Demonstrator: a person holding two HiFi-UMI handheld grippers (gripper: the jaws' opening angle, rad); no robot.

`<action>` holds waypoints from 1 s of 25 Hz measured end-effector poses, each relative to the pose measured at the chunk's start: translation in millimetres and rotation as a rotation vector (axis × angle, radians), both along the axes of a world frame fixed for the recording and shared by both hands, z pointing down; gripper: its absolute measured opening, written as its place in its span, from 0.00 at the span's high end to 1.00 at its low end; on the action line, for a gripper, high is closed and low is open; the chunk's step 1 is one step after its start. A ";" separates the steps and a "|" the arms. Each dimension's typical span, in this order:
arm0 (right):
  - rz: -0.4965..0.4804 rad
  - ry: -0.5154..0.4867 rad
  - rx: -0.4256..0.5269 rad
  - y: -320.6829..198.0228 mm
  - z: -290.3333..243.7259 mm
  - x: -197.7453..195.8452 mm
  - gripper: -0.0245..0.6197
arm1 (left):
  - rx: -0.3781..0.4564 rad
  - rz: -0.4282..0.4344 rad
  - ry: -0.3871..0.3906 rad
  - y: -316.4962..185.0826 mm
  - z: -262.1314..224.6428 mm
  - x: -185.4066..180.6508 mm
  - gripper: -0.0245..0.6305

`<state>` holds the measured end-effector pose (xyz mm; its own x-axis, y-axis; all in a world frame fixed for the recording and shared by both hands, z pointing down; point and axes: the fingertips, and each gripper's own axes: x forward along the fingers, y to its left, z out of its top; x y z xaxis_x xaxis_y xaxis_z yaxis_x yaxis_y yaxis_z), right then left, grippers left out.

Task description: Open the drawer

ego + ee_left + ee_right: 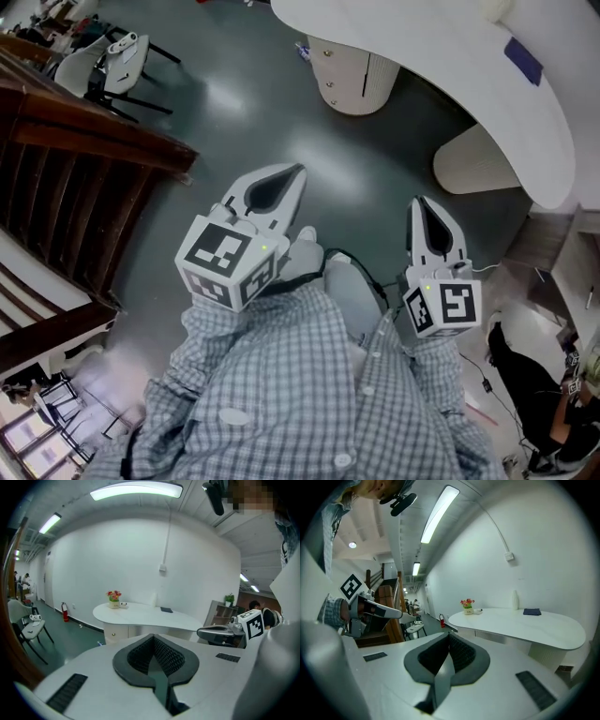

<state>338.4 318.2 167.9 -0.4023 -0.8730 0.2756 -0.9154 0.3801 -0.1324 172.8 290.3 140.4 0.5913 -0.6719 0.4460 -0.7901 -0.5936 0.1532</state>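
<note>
I am looking down over a dark green floor (244,122), and the biggest thing ahead is the white curved desk (441,56) at the far right. A brown wooden staircase (75,178) fills the left side.

Under the desk's near-left end stands a cream rounded drawer unit (345,77) with small round knobs. This is what the task is about. Its fronts look flush, so I judge every drawer shut. Which of them is meant I cannot tell.

Both tools hang in front of the checked shirt, well apart from the unit, with open floor between. The left tool (292,174) points toward the desk, its dark ribbed pads closed together with nothing between them. The right tool (419,206) is the same, pads pressed together and empty.

A small pot of red flowers (114,598) sits on the desk's far-left end.

As I read it, 0 steps of the opening are done. What is left is the whole job: close the distance to the unit, part 1 tool's jaws, catch a knob and pull the drawer out.
</note>
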 end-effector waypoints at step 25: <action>-0.076 0.023 -0.012 -8.8 1.4 -108.7 0.95 | 0.015 -0.072 0.034 -2.4 2.6 -107.4 0.96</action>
<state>229.6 309.4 169.4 -0.4608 -0.8367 0.2961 -0.8868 0.4472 -0.1164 65.4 287.8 143.0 0.5562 -0.7195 0.4160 -0.8251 -0.5380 0.1727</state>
